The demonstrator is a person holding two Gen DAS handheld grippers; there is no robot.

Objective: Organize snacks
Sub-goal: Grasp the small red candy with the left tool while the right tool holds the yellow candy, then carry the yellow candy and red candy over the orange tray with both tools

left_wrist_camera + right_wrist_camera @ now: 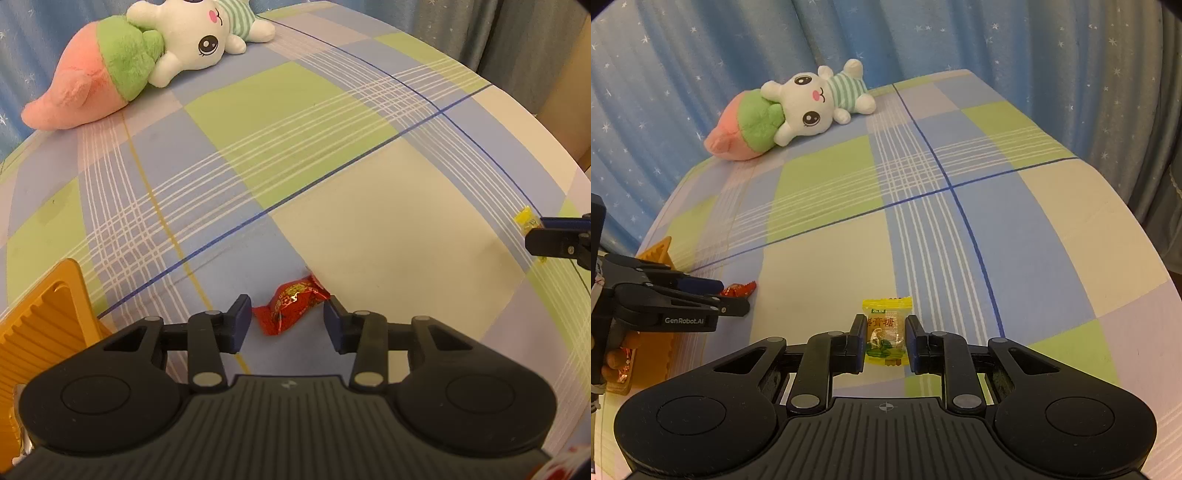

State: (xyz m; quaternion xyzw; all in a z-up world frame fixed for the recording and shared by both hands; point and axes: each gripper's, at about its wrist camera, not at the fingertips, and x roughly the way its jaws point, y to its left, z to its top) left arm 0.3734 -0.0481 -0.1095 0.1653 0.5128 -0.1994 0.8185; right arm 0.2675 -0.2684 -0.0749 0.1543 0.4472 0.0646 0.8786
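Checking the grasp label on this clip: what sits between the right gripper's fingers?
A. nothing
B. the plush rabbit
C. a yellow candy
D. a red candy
C: in the right wrist view the yellow candy is clamped between the fingers of the right gripper; the red candy lies by the left gripper instead.

Layout on checked tablecloth
Plush toy at far edge; tray at near left; foil-wrapped candy right of tray, between left gripper jaws; packet candy further right, between right gripper jaws.
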